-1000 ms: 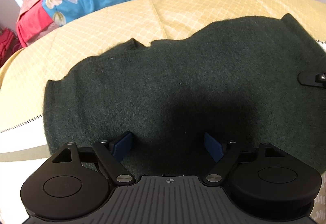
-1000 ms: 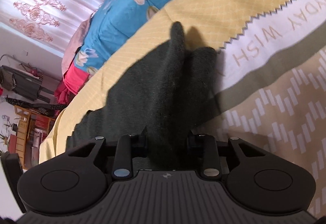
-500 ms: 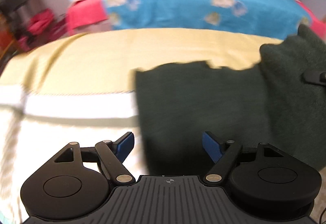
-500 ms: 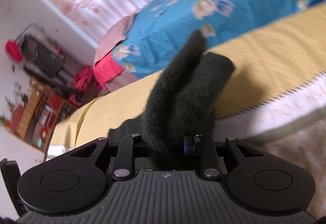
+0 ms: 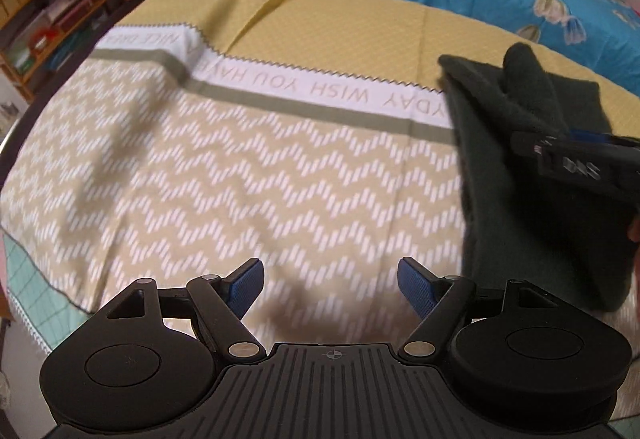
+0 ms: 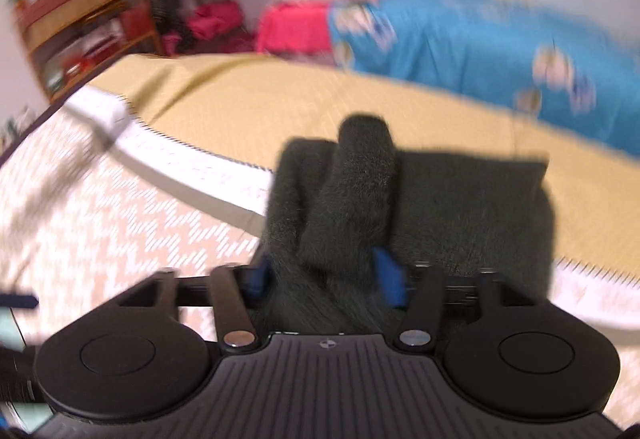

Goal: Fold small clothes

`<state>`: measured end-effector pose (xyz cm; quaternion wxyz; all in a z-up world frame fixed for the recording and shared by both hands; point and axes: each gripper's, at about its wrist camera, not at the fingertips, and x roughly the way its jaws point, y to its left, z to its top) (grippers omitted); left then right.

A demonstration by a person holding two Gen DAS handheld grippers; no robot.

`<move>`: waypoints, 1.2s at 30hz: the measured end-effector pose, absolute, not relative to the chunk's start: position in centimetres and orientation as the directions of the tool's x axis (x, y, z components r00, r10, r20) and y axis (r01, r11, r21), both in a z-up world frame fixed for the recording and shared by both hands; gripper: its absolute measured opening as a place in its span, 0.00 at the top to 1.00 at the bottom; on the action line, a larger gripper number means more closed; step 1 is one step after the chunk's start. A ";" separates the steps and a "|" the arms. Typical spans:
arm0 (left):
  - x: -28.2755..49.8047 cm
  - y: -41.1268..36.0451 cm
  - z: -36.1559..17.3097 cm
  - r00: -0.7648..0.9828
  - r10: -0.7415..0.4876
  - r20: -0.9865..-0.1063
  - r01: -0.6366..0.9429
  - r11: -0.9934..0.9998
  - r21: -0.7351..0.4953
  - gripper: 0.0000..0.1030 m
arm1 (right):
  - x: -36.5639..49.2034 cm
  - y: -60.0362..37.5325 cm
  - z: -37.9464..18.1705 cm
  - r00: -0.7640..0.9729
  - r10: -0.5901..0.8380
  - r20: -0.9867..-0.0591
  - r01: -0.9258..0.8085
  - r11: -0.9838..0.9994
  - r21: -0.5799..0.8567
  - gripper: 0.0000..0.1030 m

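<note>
Mostly blurred, the right wrist view smeared the room and bedding, and the dark green garment (image 6: 420,207) hid most of the right gripper (image 6: 324,275); only two blue pads (image 6: 388,279) peeked out beside the cloth. Its jaws were opening with a bunched fold between them; whether the pads pressed the cloth could not be told. From the left wrist view the right gripper (image 5: 576,159) was cut off at the frame's right edge, over the garment (image 5: 520,167), which lay folded on the patterned bedspread (image 5: 240,167) at the yellow band. The left gripper (image 5: 330,281) had fingers spread, nothing between them, over bare zigzag fabric. A second before, the garment lay spread flat under the left gripper and the right jaws were pinched narrower on it; since then it had doubled over rightward.
</note>
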<state>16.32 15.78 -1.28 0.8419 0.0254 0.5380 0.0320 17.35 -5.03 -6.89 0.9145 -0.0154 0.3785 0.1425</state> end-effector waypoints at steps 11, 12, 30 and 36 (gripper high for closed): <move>14.5 17.4 -2.6 0.385 0.049 -0.922 -0.029 0.999 0.041 0.00 | 8.9 -2.7 -10.4 0.764 0.110 -0.636 -0.368 0.884 -0.289 0.07; 14.4 17.4 -2.5 0.385 0.051 -0.922 -0.026 0.999 0.045 0.00 | 9.0 -2.0 -10.6 0.769 0.101 -0.631 -0.375 0.870 -0.319 0.07; 12.8 20.5 -2.2 0.374 0.059 -0.926 -0.055 0.998 0.041 0.00 | 9.7 -0.6 -9.8 0.792 0.065 -0.607 -0.397 0.811 -0.431 0.79; 13.7 20.3 -1.5 0.390 0.070 -0.918 -0.047 0.997 0.056 0.00 | 9.4 3.3 -9.4 0.782 0.123 -0.611 -0.460 0.774 -0.434 0.79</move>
